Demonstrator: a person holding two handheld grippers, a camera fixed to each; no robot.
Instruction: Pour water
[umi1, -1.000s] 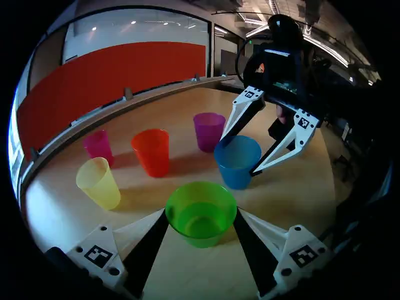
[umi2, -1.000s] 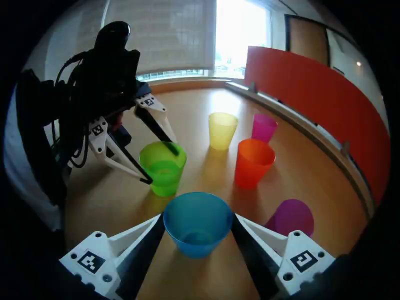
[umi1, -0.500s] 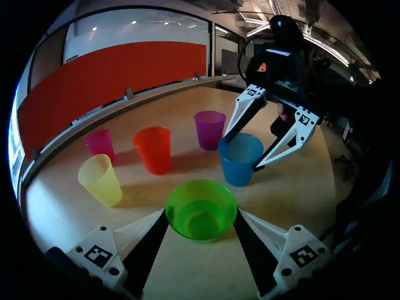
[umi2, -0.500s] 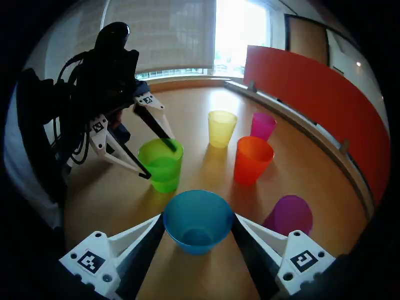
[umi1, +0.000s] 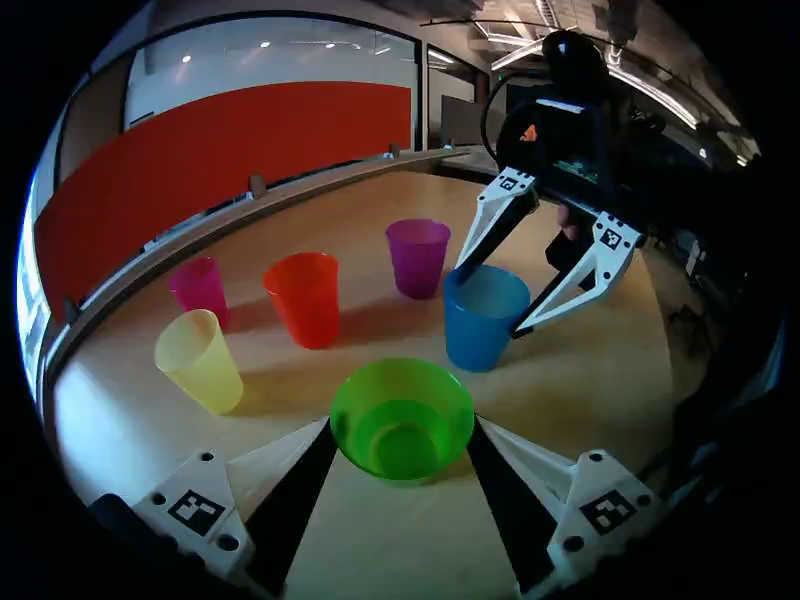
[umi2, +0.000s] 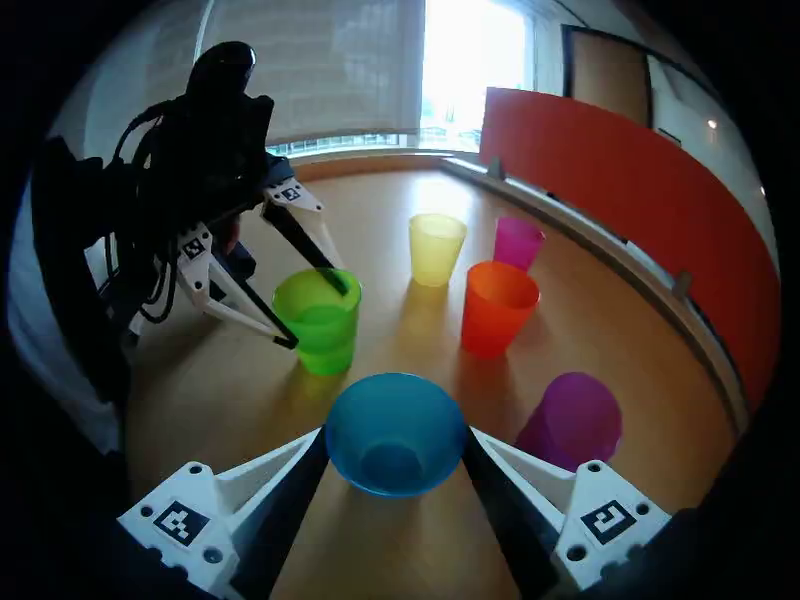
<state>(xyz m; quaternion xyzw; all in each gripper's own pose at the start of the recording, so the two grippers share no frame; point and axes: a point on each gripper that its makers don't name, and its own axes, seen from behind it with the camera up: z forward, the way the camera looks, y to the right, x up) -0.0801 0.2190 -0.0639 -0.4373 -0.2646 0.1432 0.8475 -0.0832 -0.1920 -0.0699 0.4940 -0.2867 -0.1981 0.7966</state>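
Observation:
A green cup (umi1: 402, 420) sits upright between the fingers of my left gripper (umi1: 402, 430), which is shut on it just above the wooden table (umi1: 560, 380). From the right gripper view the same green cup (umi2: 320, 320) seems to hold some liquid, with the left gripper (umi2: 318, 316) pinching its sides. My right gripper (umi2: 397, 440) is shut on a blue cup (umi2: 397, 433), also upright. In the left gripper view the blue cup (umi1: 485, 318) stands to the right of centre with the right gripper (umi1: 487, 302) around it.
Other cups stand on the table: purple (umi1: 417, 257), orange (umi1: 303, 298), pink (umi1: 198, 290) and yellow (umi1: 199, 360). A red partition (umi1: 220, 140) runs along the table's far edge. A person in dark clothes (umi2: 90, 260) holds the left gripper.
The blue cup has shifted slightly right and up in the left gripper view. In the right gripper view the table cups sit a little higher in the frame. Both grips are unchanged.

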